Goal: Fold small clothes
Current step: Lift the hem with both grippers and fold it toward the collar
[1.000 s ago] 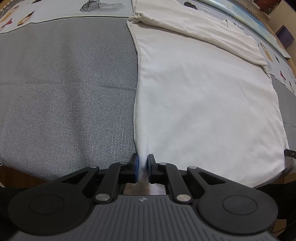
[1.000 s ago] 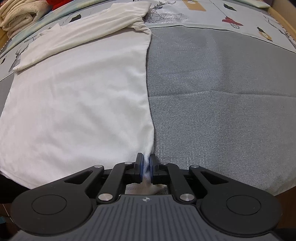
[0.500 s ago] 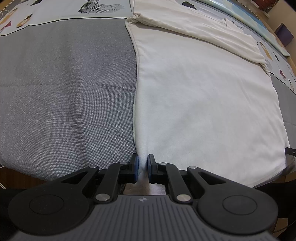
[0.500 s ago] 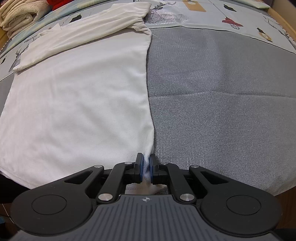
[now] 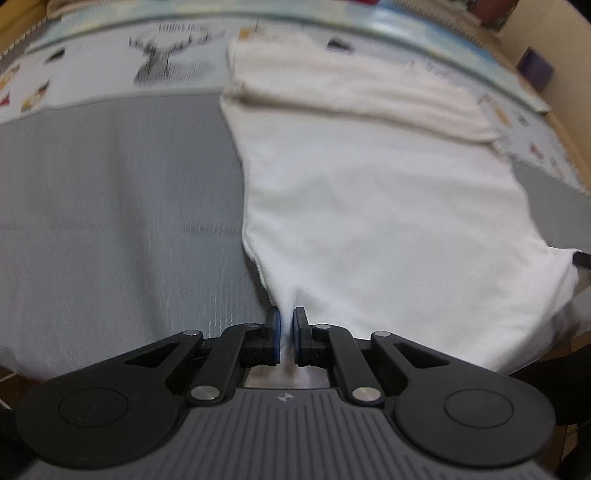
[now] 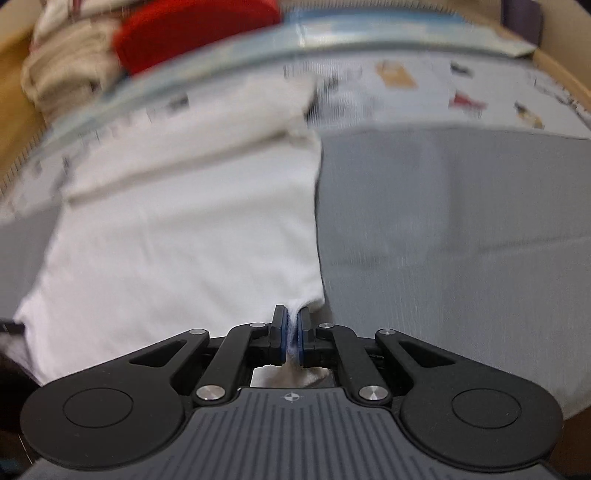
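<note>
A white garment (image 5: 369, 206) lies spread on a grey bed cover (image 5: 110, 206), its sleeves folded across the far end. My left gripper (image 5: 286, 321) is shut on the garment's near left corner, and the cloth rises in a small peak to the pads. In the right wrist view the same white garment (image 6: 177, 251) fills the left half. My right gripper (image 6: 291, 321) is shut on its near right corner, with a bit of hem poking out behind the pads. Both near corners are lifted off the cover.
A printed sheet (image 5: 110, 77) with a deer picture covers the far part of the bed. Folded beige cloths (image 6: 70, 70) and a red item (image 6: 192, 26) are stacked at the far left in the right wrist view. Grey bed cover (image 6: 443, 229) stretches to the right.
Both grippers have risen and tilted up, pulling the garment's near corners off the cover. More of the far bed and the stacked cloths has come into view; both views are now motion-blurred.
</note>
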The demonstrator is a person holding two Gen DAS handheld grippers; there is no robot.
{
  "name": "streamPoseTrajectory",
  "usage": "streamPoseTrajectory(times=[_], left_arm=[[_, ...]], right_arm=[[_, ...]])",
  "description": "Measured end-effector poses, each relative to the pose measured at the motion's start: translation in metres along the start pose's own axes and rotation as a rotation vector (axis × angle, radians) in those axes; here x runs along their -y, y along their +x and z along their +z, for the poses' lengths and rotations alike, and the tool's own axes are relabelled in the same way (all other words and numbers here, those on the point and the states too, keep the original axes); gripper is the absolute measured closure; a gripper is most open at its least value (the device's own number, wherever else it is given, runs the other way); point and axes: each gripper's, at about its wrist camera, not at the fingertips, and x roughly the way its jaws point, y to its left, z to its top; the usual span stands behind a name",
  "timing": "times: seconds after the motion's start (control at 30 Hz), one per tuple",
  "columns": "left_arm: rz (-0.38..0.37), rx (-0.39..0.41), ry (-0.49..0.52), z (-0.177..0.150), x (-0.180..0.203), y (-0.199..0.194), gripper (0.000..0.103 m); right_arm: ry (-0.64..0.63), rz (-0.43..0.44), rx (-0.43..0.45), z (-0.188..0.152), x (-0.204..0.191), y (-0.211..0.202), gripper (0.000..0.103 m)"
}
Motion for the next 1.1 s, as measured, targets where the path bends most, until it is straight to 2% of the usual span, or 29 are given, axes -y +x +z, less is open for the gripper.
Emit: streamPoseTrajectory(times=[0.13, 0.27, 0.4, 0.5, 0.63, 0.7, 0.83, 1.03, 1.1], left_arm=[[-0.045, 0.065, -0.012, 0.002, -0.003, -0.031, 0.096], [-0.081, 0.124, -0.002, -0.003, -0.005, -0.066, 0.097], [-0.115, 0.168, 0.009, -0.009, -0.008, -0.098, 0.097], [-0.147, 0.201, 0.000, -0.015, -0.012, -0.122, 0.097], [-0.182, 0.220, -0.021, -0.017, -0.019, -0.139, 0.097], [-0.190, 0.216, -0.017, -0.008, -0.022, -0.135, 0.097], [-0.159, 0.179, 0.000, 0.028, -0.028, -0.107, 0.097], [-0.134, 0.106, 0.040, 0.096, -0.036, -0.048, 0.097], [-0.133, 0.085, 0.026, 0.113, -0.042, -0.025, 0.097]], right_arm=[[0.052, 0.071, 0.139, 0.016, 0.006, -0.034, 0.098], [0.056, 0.106, 0.231, 0.023, 0.011, -0.068, 0.099], [0.072, 0.138, 0.268, 0.017, 0.018, -0.094, 0.099], [0.098, 0.194, 0.299, 0.007, 0.024, -0.119, 0.099], [0.078, 0.243, 0.336, -0.004, 0.025, -0.149, 0.099], [0.068, 0.246, 0.331, 0.000, 0.026, -0.152, 0.099], [0.040, 0.219, 0.315, 0.021, 0.022, -0.139, 0.099], [-0.043, 0.131, 0.229, 0.084, 0.011, -0.084, 0.099], [-0.058, 0.100, 0.198, 0.103, 0.010, -0.060, 0.099]])
